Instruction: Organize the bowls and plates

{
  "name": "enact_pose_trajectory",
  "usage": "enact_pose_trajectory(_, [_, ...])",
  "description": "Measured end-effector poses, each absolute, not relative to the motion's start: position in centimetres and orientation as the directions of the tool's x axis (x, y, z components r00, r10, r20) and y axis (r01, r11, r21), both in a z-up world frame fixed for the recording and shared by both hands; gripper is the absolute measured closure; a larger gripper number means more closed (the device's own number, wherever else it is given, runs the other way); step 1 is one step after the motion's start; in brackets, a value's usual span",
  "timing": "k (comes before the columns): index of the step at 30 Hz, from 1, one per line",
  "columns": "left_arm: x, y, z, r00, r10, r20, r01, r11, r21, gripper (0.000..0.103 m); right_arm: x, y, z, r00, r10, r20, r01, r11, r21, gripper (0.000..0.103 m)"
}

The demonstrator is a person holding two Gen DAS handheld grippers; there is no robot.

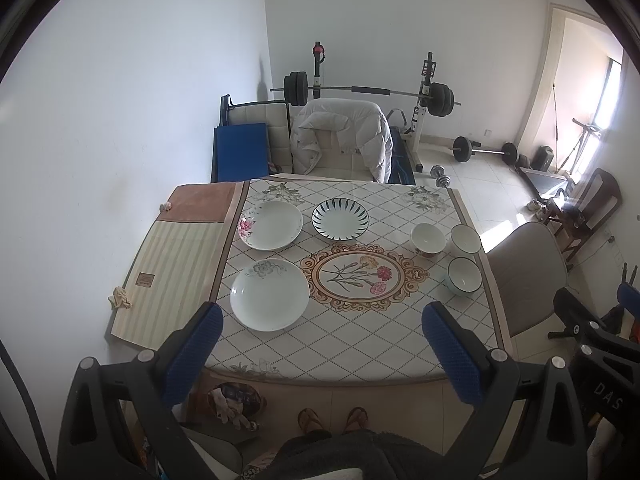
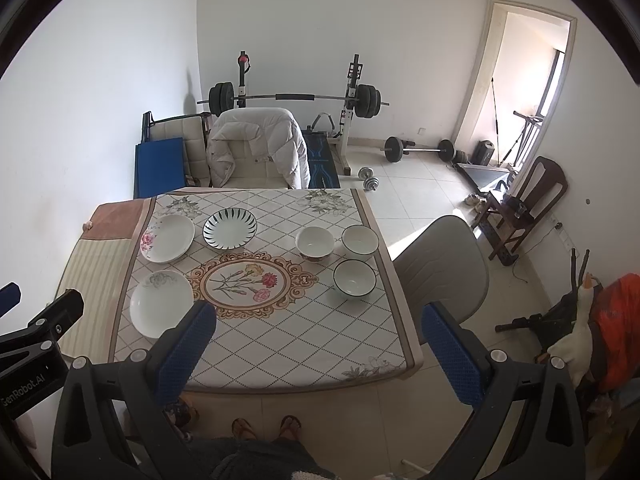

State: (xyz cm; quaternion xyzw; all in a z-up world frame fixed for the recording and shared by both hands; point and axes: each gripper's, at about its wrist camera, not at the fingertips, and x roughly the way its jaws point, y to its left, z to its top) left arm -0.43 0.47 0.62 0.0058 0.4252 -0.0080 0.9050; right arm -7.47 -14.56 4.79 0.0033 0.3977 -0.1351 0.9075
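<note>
The table [image 1: 360, 344] fills mid-frame, carrying three plates and three bowls. Both grippers, the left gripper [image 1: 322, 356] and the right gripper [image 2: 316, 354], hover at lower frame with fingers wide apart, holding nothing. Plates sit left: gray-flower plate [image 1: 269, 294], pink-flower plate [image 1: 272, 225], striped plate [image 1: 340, 217]. Bowls [image 1: 464, 275] cluster right.

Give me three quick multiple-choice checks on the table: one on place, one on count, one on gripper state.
1. Where is the striped plate?
A. far side, between the pink-flower plate and the bowls
B. near edge
C. on the chair

2. How many bowls?
A. one
B. three
C. five

3. Both grippers are:
A. shut on plates
B. open, holding nothing
C. out of view

Answers: 1 A, it lies beyond the medallion. 2 B, three bowls cluster at the right. 3 B, left gripper and right gripper have wide, empty jaws.
</note>
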Motion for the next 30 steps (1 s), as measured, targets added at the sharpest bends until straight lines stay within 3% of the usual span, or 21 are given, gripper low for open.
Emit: enact_pose_trajectory(30, [-0.47, -0.13, 0.43, 0.641, -0.011, -0.767, 0.021, 1.000, 0.003, 0.002, -7.08, -15.08, 4.74, 0.647, -0.246, -0.721, 0.248, 0.963, -0.107, 0.000])
